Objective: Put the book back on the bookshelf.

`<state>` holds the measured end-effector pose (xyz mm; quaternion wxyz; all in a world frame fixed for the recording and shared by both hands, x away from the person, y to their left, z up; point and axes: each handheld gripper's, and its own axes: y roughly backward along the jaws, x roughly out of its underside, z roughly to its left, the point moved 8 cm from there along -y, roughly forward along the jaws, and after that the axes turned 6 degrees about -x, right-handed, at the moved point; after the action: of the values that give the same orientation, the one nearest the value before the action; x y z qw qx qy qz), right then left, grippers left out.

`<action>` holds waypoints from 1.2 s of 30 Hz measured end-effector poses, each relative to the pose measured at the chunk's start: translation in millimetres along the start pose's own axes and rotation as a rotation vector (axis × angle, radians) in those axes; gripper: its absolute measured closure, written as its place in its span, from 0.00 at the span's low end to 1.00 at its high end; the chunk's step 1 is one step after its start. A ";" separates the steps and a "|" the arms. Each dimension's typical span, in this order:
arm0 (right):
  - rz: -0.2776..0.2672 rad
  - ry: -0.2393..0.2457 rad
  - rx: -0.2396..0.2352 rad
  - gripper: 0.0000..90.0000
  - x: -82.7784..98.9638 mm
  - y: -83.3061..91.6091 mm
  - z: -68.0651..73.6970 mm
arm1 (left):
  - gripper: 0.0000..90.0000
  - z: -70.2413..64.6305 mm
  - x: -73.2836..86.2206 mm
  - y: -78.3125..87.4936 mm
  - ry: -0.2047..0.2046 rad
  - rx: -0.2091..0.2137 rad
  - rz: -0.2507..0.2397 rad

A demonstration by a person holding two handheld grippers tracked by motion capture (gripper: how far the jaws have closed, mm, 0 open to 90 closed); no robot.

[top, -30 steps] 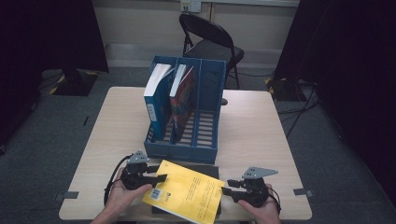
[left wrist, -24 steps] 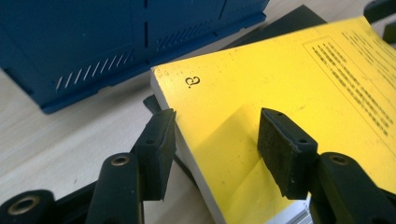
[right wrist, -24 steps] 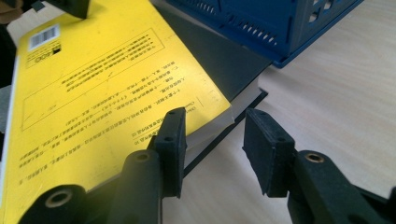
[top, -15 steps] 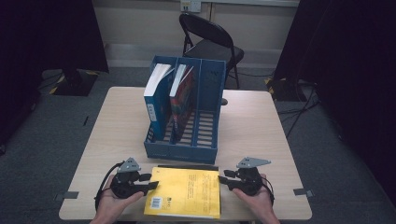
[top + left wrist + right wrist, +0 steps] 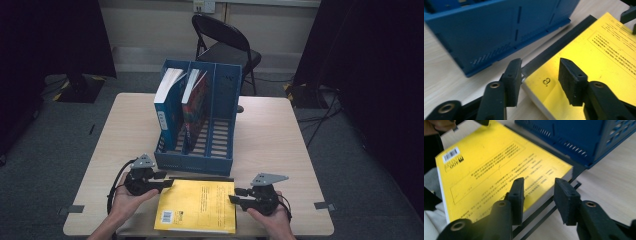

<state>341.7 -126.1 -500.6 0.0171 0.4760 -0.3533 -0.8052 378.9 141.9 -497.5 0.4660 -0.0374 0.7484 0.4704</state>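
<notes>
Yellow book (image 5: 197, 206) has been laid flat and squared at the bench's (image 5: 300, 150) lower centre, before the blue file rack (image 5: 200, 120). Left tongs (image 5: 167, 181) and right tongs (image 5: 234, 196), just narrowed, straddle its top corners without visible pinching; a two-sided lift is judged next.
</notes>
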 end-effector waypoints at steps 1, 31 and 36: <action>0.003 0.002 0.002 0.71 -0.9 -0.6 0.2 | 0.59 -0.9 1.0 -0.2 -0.018 -0.013 0.003; 0.018 0.037 -0.040 0.59 -12.6 -22.7 12.3 | 0.71 -28.7 7.0 -1.7 -0.026 0.132 0.036; 0.018 0.038 -0.042 0.59 7.3 -7.5 23.9 | 0.70 -29.5 6.2 -3.3 -0.017 0.137 0.034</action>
<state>321.4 -109.9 -503.4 0.0409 0.4876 -0.3403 -0.8030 357.5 120.6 -500.6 0.4656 0.0114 0.7753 0.4265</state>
